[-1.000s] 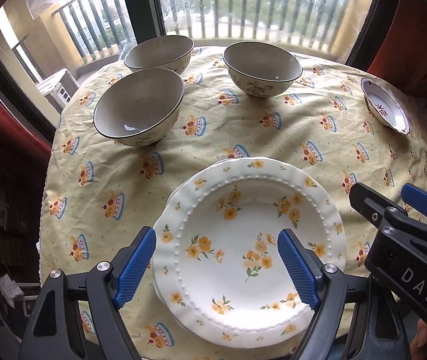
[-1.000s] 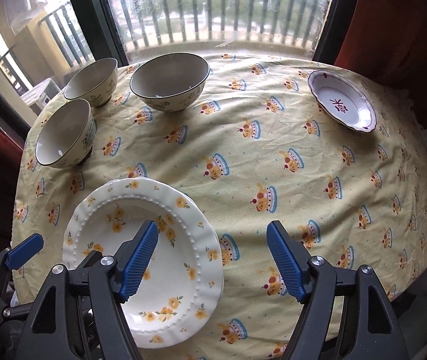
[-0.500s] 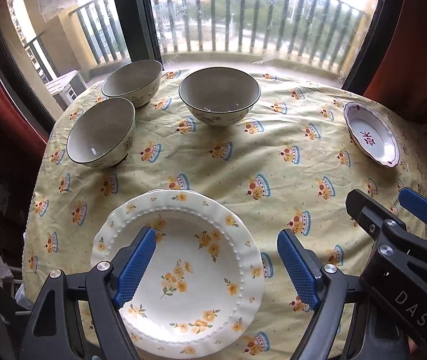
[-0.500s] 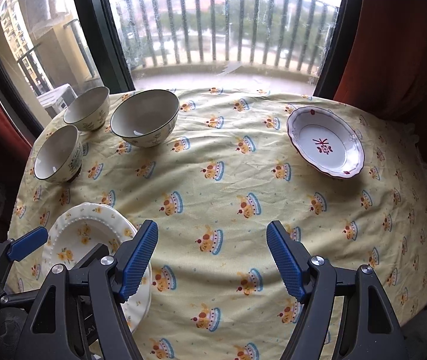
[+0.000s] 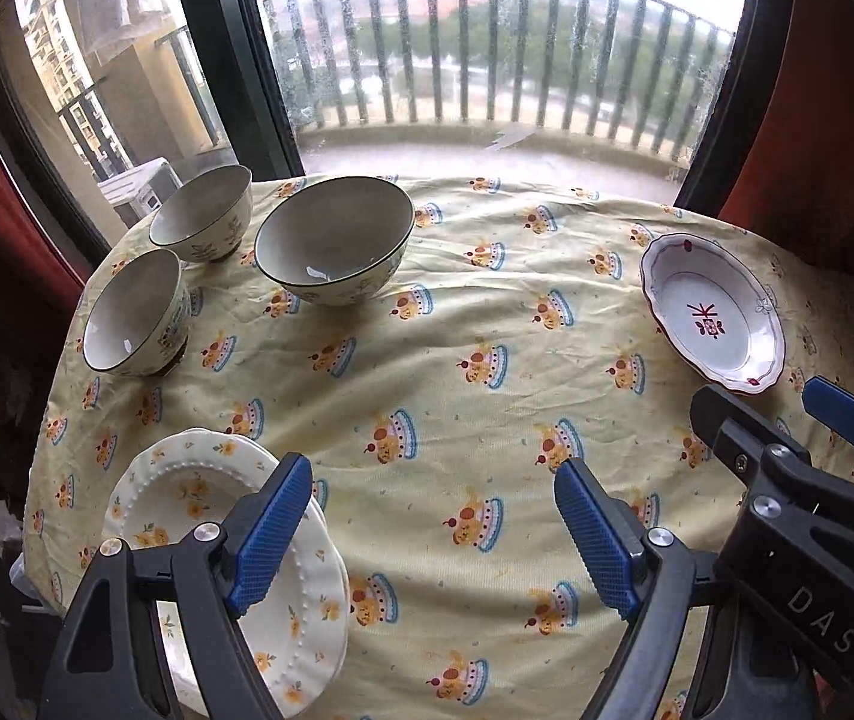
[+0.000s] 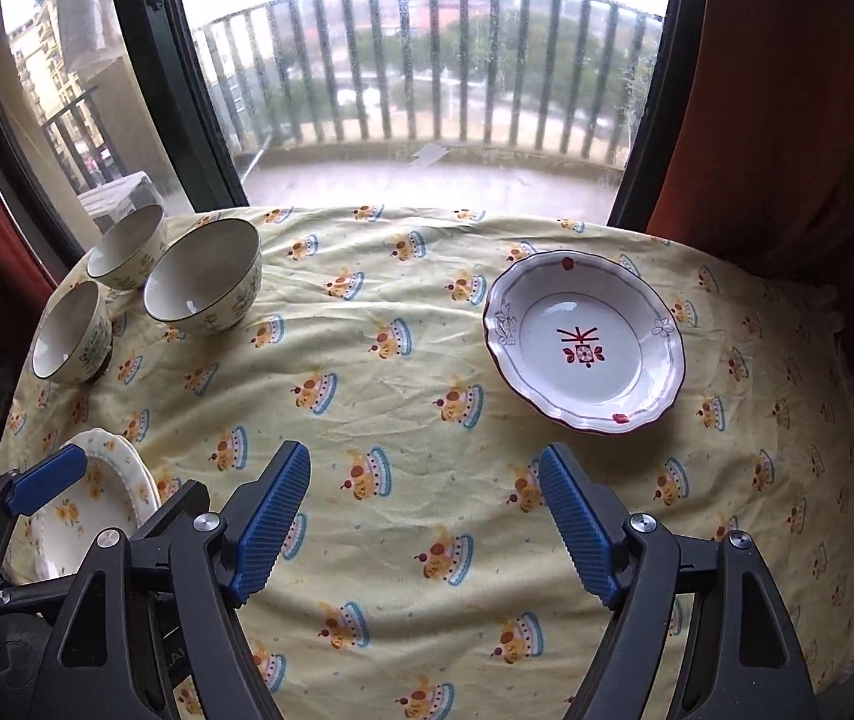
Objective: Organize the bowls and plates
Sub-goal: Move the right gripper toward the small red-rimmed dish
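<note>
Left wrist view: the left gripper (image 5: 433, 531) hangs above the yellow tablecloth (image 5: 439, 360), jaws wide apart, nothing between them. The yellow-flowered plate (image 5: 187, 498) lies under its left finger. Three bowls stand ahead to the left: large bowl (image 5: 334, 255), two small ones (image 5: 202, 219) (image 5: 133, 318). The red-patterned plate (image 5: 712, 312) lies ahead to the right.

Right wrist view: the right gripper (image 6: 424, 519), jaws just opening further, holds nothing. The red-patterned plate lies just ahead, slightly right; the bowls stand far left.
</note>
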Action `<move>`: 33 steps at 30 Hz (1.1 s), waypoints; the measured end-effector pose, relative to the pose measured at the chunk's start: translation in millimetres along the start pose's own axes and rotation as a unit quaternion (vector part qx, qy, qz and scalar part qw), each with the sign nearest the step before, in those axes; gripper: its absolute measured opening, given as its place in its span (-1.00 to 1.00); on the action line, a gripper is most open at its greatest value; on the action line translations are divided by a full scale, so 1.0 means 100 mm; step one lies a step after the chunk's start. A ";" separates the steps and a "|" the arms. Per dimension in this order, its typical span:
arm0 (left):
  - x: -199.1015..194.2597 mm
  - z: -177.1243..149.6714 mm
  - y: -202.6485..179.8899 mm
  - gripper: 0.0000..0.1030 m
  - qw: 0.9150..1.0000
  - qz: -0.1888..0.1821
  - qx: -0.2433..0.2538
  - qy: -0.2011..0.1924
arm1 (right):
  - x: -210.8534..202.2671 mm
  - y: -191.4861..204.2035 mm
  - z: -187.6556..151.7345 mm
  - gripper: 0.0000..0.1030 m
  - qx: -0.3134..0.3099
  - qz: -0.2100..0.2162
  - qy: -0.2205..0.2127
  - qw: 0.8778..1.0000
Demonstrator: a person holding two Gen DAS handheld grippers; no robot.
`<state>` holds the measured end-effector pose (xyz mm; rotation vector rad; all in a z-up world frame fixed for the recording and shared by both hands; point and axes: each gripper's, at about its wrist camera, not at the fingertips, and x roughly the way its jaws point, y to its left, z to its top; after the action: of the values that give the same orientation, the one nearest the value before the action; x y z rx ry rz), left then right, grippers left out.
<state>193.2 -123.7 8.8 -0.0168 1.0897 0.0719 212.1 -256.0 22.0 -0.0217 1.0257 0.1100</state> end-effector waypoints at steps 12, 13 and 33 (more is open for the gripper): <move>0.29 0.37 -0.73 0.64 1.000 0.005 0.021 -0.001 | 0.31 -0.81 0.28 0.65 0.019 0.008 0.001 1.000; 0.33 0.40 -0.78 0.64 1.000 0.007 0.023 -0.002 | 0.34 -0.87 0.31 0.65 0.020 0.004 -0.003 1.000; 1.35 1.05 -1.73 0.45 0.997 -0.037 0.065 0.020 | 1.26 -2.00 0.72 0.65 0.105 -0.055 0.013 0.993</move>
<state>360.0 -284.6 -66.4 0.0584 1.1308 -0.0655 358.6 -439.4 -54.9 0.1127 1.0550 -0.0984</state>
